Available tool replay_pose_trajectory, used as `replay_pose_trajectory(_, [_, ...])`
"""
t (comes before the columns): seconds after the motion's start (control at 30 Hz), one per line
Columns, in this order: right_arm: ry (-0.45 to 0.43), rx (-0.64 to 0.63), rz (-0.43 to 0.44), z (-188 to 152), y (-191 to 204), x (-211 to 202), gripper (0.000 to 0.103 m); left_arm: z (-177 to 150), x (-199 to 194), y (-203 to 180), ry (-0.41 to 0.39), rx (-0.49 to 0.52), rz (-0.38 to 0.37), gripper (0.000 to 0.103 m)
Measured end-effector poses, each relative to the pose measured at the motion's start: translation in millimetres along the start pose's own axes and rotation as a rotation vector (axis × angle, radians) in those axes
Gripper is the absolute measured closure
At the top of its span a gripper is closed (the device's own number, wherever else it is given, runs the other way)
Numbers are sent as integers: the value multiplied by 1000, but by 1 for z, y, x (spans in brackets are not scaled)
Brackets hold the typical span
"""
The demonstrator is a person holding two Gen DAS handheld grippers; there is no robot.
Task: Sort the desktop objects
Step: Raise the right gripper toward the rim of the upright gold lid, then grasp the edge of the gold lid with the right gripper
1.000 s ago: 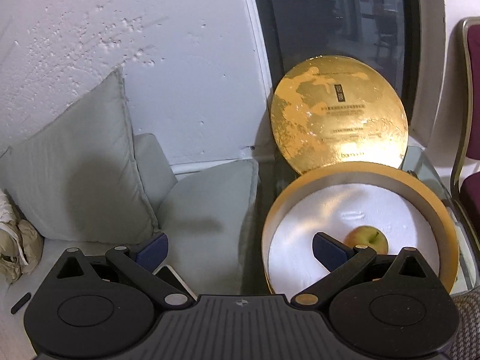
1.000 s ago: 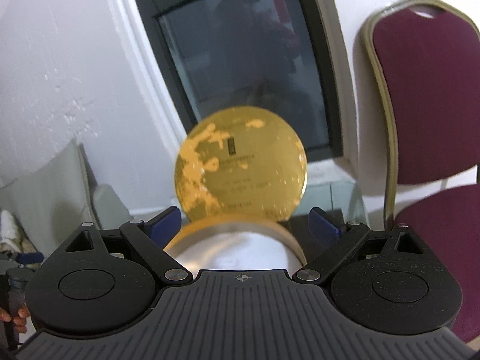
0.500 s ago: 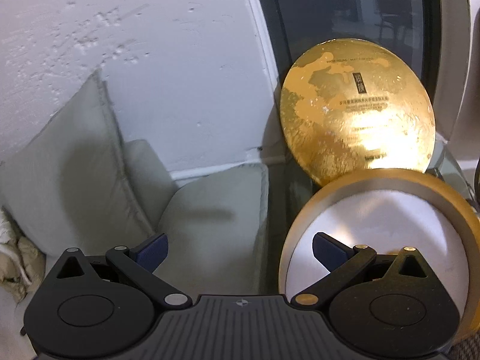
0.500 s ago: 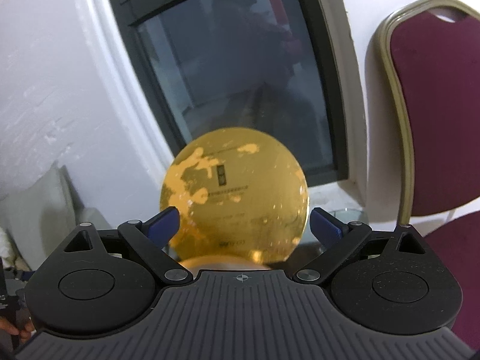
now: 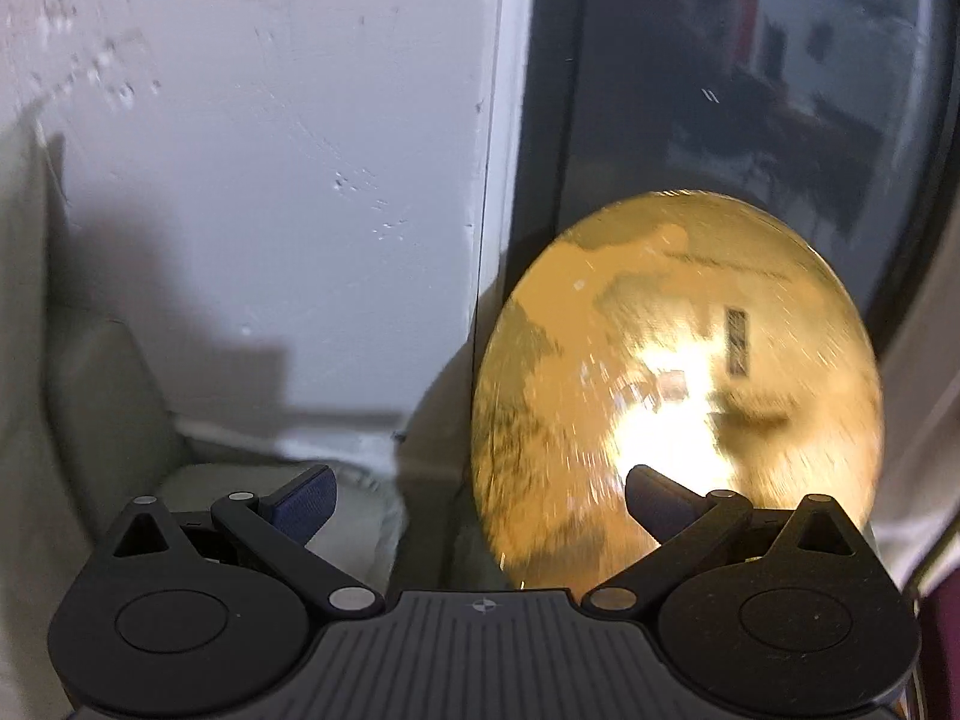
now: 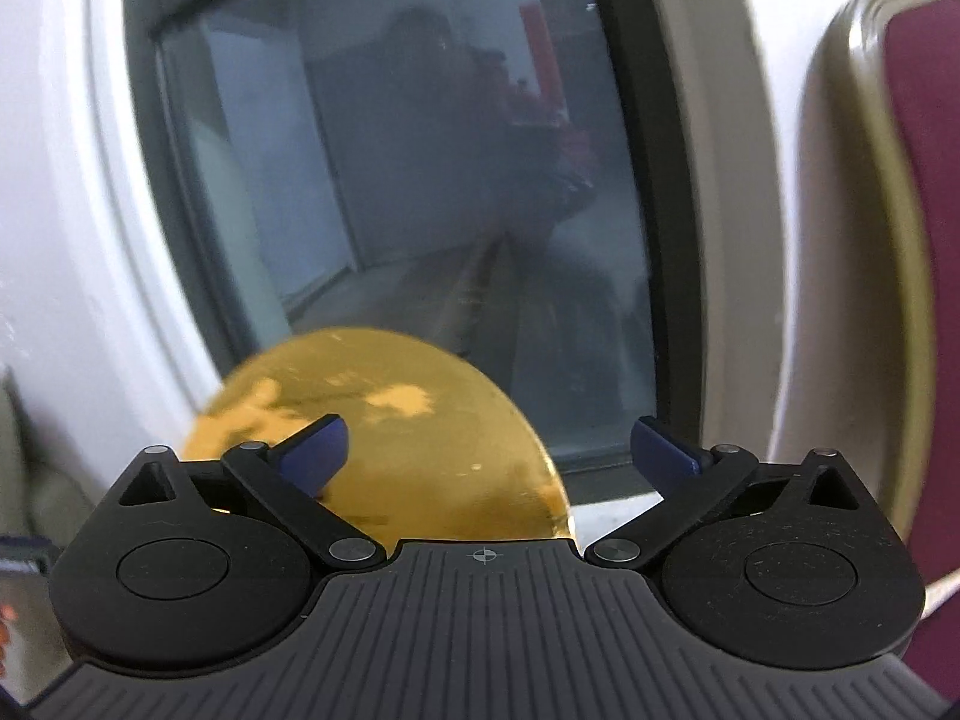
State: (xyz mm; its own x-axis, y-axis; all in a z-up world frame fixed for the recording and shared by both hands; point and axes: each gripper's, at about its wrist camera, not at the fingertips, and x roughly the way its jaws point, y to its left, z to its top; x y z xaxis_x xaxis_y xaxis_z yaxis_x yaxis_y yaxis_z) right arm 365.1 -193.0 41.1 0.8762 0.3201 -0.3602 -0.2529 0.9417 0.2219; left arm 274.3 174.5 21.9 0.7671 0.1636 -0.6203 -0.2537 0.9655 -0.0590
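Gold lid [image 5: 678, 384] stands on edge against the dark window [image 6: 420, 180], off its box, so closing looks undone. Left gripper [image 5: 480, 501] and right gripper [image 6: 487, 447] face it, all 4 fingers spread wide, holding nothing.

Lid [image 5: 678, 372]: gold, mottled orange patches. Chair [image 6: 924, 192]: maroon, tan frame. Cushion [image 5: 102, 408]: grey. Wall [image 5: 300, 180]: white.
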Motion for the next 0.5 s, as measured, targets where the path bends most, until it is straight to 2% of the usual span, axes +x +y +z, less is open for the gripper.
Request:
replay_pose_trajectory(0.13, [66,31,14,-21,-13,53,0,-5,47,-4,-10,-13,-11,1])
replay_pose_trajectory(0.2, [86,39,21,-31,-18,73,0,-10,66,-6,10,-29,-43,1])
replay_pose_trajectory(0.5, [52,31,91,-56,-23,115,0,-23,100,-4,-41,-134,-112,1])
